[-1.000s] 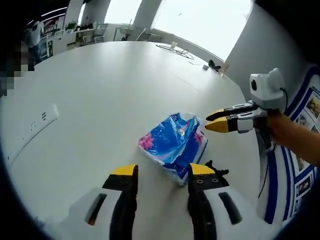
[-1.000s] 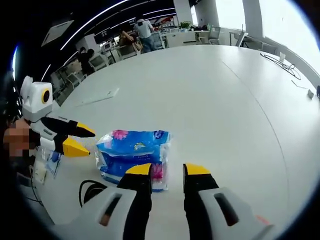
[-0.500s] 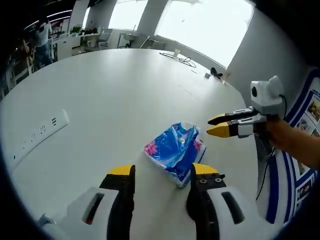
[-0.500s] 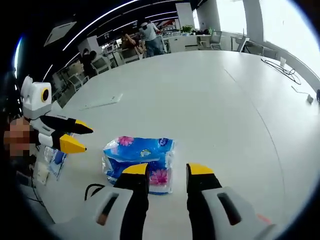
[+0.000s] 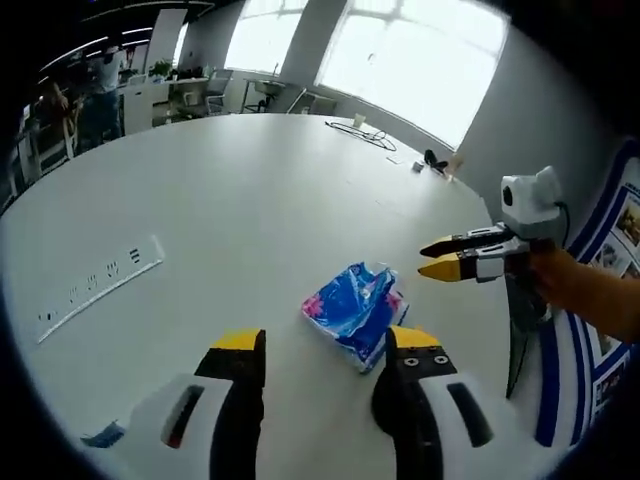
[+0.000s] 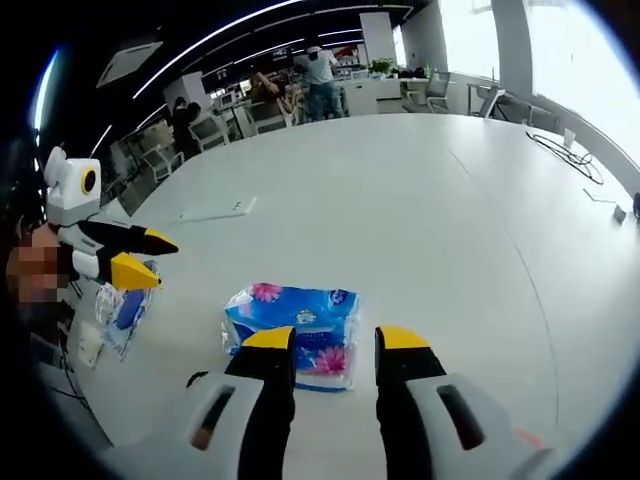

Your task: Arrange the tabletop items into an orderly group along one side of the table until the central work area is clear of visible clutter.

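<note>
You held both grippers above the white table (image 5: 220,220) with nothing in them. Your left gripper (image 5: 325,345) had its jaws apart, and the blue tissue pack (image 5: 355,310) lay flat on the table just beyond its tips, nearer the right-hand one. Your right gripper (image 6: 335,340) also stood with its jaws apart, the same pack lying just past its tips. A white power strip (image 5: 100,290) lay well apart from the pack, and a small blue packet (image 6: 122,312) sat near the table's edge.
</note>
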The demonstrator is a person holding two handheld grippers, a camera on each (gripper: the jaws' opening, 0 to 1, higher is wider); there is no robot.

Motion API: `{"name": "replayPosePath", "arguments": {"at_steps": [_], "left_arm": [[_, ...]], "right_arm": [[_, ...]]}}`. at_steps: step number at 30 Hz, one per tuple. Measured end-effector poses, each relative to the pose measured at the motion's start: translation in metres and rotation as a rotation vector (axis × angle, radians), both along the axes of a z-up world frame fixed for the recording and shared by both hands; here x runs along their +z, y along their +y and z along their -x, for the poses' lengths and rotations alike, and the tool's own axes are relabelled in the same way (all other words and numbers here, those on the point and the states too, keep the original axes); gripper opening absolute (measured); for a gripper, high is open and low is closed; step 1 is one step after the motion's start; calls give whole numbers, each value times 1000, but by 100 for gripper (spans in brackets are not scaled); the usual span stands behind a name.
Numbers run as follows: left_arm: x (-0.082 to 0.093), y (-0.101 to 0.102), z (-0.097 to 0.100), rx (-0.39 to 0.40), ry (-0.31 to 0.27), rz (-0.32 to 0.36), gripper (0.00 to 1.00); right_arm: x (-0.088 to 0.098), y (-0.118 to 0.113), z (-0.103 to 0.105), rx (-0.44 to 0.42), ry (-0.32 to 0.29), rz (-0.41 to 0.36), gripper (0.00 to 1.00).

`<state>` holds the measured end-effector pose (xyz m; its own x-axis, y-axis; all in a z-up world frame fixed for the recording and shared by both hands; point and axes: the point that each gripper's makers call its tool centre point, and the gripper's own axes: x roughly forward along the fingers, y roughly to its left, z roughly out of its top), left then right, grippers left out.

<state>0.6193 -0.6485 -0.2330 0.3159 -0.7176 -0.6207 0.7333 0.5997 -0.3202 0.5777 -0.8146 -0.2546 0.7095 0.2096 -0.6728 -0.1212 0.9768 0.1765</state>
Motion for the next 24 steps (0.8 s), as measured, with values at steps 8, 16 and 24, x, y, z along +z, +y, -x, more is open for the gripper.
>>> {"name": "replayPosePath", "arguments": {"at_steps": [8,16,24], "left_arm": [[24,21,3,40,-25,29,48],[41,43,6,88,-46,38,48],[53,68,11,129,-61,37,49]], "right_arm": [[18,13,-1,38,-25,14,30],[33,19,-2,61,-47,22,32],[47,28,0,95,-63,19,36]]}}
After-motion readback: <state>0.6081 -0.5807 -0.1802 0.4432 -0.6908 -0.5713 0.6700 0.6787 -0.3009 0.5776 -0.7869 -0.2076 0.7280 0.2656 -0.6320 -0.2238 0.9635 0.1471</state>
